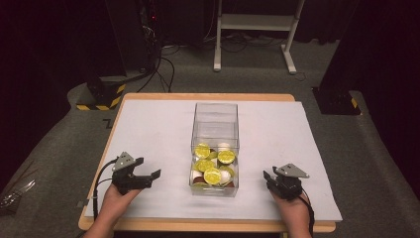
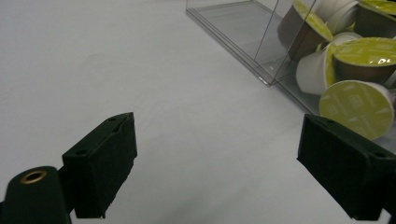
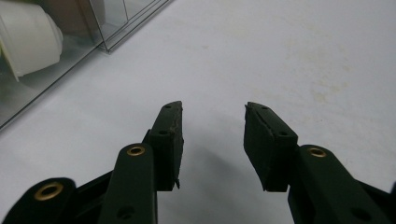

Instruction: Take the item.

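A clear plastic box point(image 1: 216, 105) stands in the middle of the white sheet, its near half holding several coffee capsules point(image 1: 212, 175) with yellow-green lids and white or brown bodies. My left gripper point(image 1: 154, 179) rests left of the box, open wide. In the left gripper view its jaws point(image 2: 217, 154) are far apart over bare sheet, with the box point(image 2: 243, 32) and capsules point(image 2: 356, 106) ahead at the right. My right gripper point(image 1: 268, 178) sits right of the box, open with nothing between its fingers point(image 3: 212, 122). The box wall point(image 3: 70, 51) and a white capsule point(image 3: 29, 43) lie at upper left.
The white sheet point(image 1: 148, 129) covers a wooden table point(image 1: 208, 226) whose front edge runs just behind my hands. On the grey floor beyond stand a white frame point(image 1: 257, 25), black stands with yellow-striped bases point(image 1: 101, 94) and loose cables point(image 1: 166, 69).
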Demonstrator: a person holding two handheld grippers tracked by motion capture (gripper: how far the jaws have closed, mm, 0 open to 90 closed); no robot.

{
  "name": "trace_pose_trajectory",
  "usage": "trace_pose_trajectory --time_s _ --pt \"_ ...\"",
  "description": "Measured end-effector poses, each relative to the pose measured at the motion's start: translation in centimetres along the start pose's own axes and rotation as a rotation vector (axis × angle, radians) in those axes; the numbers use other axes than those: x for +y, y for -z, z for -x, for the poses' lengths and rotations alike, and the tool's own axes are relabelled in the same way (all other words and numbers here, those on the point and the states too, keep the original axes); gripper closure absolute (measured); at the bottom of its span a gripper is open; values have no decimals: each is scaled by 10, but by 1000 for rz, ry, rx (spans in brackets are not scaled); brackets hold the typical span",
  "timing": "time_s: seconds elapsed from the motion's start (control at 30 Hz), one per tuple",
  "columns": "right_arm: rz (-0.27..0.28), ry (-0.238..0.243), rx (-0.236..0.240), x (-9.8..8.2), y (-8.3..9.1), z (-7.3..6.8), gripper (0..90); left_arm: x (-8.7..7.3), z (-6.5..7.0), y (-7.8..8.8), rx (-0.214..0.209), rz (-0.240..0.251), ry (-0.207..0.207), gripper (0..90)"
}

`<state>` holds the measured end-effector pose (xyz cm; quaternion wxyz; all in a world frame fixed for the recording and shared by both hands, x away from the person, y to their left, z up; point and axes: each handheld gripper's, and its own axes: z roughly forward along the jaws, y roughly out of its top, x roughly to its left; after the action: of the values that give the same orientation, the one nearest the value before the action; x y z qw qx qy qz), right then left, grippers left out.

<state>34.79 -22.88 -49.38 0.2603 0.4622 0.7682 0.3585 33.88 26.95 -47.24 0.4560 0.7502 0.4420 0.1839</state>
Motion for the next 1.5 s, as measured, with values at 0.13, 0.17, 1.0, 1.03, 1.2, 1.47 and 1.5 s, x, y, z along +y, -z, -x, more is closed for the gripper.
trace_pose_trajectory --time_s 0.13,0.17,1.0,1.03,1.2,1.47,1.5 --pt "-12 -9 4 -1 -2 0 546 5 9 0 -28 -6 -6 121" --pt "-13 -4 6 -1 -3 -1 535 6 11 0 -36 -5 -17 121" --pt "-72 20 28 -4 -9 -5 530 52 77 -10 -208 0 -154 74" --pt "-72 20 28 -4 -9 -5 530 52 77 -10 -208 0 -154 75" --pt "-74 14 32 -4 -9 -4 529 63 89 -18 -238 -2 -175 86" --pt "-74 12 37 -4 -9 -4 527 73 104 -31 -259 -25 -205 121" --pt "-74 13 38 -4 -9 -4 526 74 105 -33 -260 -30 -209 121"
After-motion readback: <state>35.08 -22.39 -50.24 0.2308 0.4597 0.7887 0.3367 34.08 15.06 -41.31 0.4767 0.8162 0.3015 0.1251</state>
